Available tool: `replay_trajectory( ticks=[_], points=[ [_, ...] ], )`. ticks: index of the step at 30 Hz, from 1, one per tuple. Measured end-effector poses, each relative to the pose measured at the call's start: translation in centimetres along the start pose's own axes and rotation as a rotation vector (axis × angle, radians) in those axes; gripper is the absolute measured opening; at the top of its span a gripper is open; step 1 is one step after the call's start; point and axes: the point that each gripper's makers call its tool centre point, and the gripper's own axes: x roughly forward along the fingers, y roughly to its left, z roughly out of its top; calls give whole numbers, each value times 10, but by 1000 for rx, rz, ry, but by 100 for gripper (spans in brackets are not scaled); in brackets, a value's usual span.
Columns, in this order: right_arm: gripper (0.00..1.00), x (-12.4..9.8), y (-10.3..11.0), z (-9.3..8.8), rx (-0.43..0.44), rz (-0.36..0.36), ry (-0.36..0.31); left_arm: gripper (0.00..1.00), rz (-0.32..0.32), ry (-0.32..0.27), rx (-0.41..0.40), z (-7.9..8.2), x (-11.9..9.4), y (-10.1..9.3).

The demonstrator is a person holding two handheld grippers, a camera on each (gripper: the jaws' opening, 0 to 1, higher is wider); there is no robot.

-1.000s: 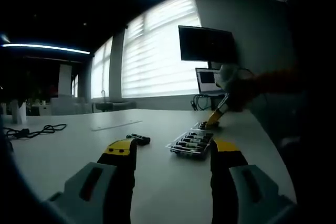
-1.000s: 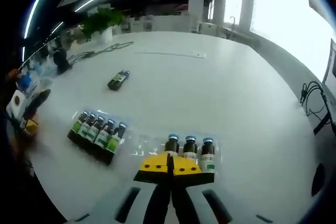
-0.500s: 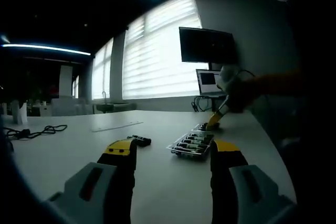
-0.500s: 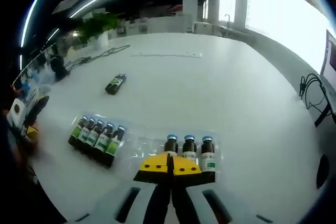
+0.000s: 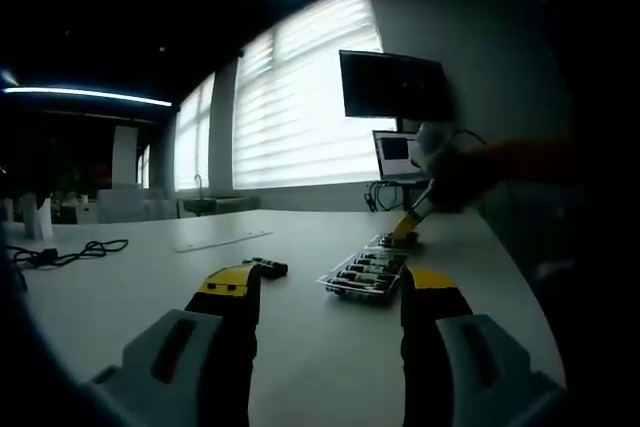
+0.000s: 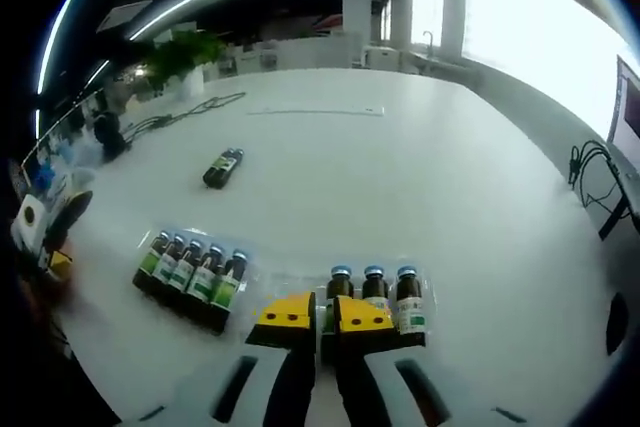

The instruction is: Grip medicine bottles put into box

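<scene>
On the white table [image 6: 430, 177], right gripper [image 6: 322, 313] (jaws slightly parted) hovers over tray bottles [image 6: 375, 292]; left gripper [image 5: 330, 287] gapes empty, loose bottle [image 6: 223, 167] farther off.

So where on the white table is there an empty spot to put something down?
The widest bare stretch of the table lies past the lone bottle, out toward the window side. It is crowded near the right hand-held gripper: a row of five bottles and three bottles in a clear tray.
</scene>
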Motion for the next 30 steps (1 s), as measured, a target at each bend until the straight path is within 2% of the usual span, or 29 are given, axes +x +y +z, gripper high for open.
replay_trajectory(
  ticks=[6, 9, 10, 17, 20, 30],
  points=[
    [6, -1, 11, 27, 59, 56, -54, 49, 1, -1, -6, 0, 0, 1],
    [8, 3, 29, 43, 124, 171, -85, 49, 3, 0, -4, 0, 0, 1],
    [9, 4, 31, 46, 142, 182, -90, 49, 3, 0, -5, -1, -1, 2],
    [9, 15, 46, 78, 151, 182, -116, 49, 4, 0, 1, -2, -1, 3],
    [10, 23, 54, 89, 173, 204, -113, 49, 1, -1, 0, -2, -1, 2],
    [10, 50, 85, 117, 155, 244, -99, 48, -2, -2, -6, 0, -1, 1]
  ],
)
